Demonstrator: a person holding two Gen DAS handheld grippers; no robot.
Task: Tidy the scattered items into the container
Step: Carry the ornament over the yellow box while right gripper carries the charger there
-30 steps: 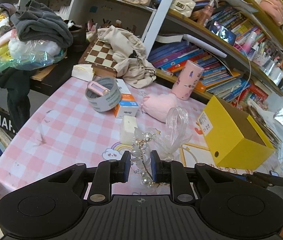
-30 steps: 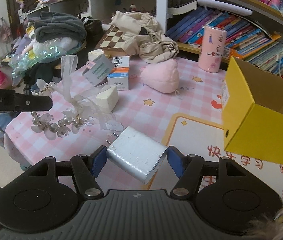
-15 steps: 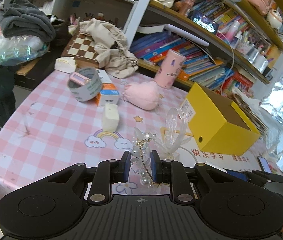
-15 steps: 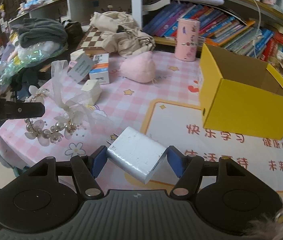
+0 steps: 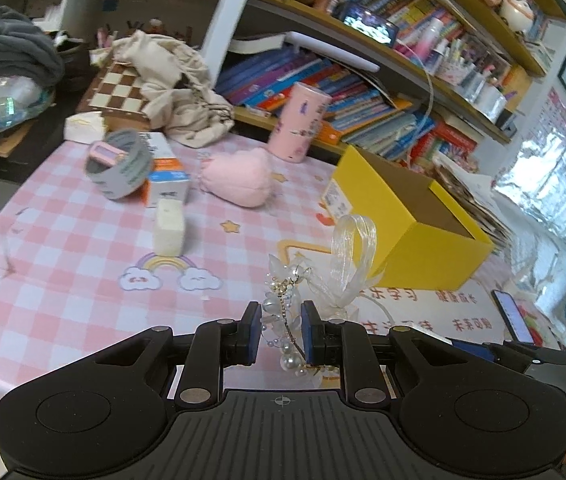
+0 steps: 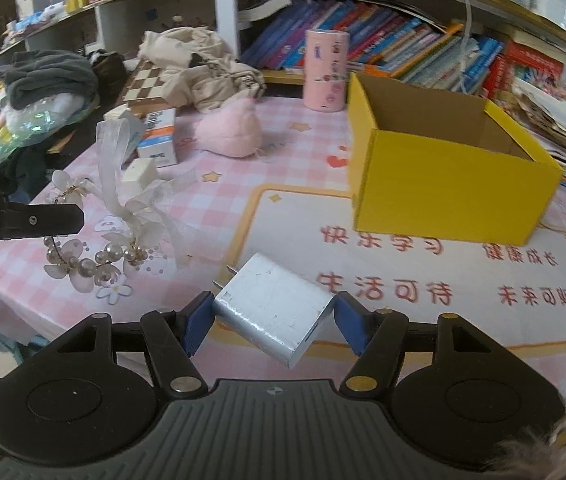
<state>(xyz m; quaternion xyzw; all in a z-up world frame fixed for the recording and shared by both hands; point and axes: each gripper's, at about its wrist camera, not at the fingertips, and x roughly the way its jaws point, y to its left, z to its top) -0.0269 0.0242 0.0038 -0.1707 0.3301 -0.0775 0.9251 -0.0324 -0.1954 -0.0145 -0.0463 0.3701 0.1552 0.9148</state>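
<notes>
A: In the left wrist view, what does the left gripper (image 5: 281,334) do?

B: Its jaws are pinching the pearl band (image 5: 288,320). The pearls hang between the blue pads, and the ribbon loop (image 5: 353,256) stands up just ahead of them. The band is lifted above the table (image 5: 63,248).

A: And where is the box (image 5: 411,224)?

B: Ahead of this gripper and to its right, open at the top. I see nothing inside, but part of its floor is hidden. A white block (image 5: 169,226), a pink pouch (image 5: 239,178) and a carton (image 5: 167,172) lie ahead and to the left on the table.

A: Now the right wrist view?

B: The right gripper (image 6: 273,320) is closed on the charger (image 6: 273,308), one pad pressing each side, and the prongs point to the left. The charger is tilted and held off the table. The box (image 6: 443,188) is ahead and a little right, well apart.

A: So which step is it?

B: I judge both things are grasped and carried, so it is the transport step. Next, each gripper must come over the open top of the box and then spread its jaws. The band is loose and long, so I think it should be lowered well inside before release, or the ribbon may catch on the rim.
</notes>
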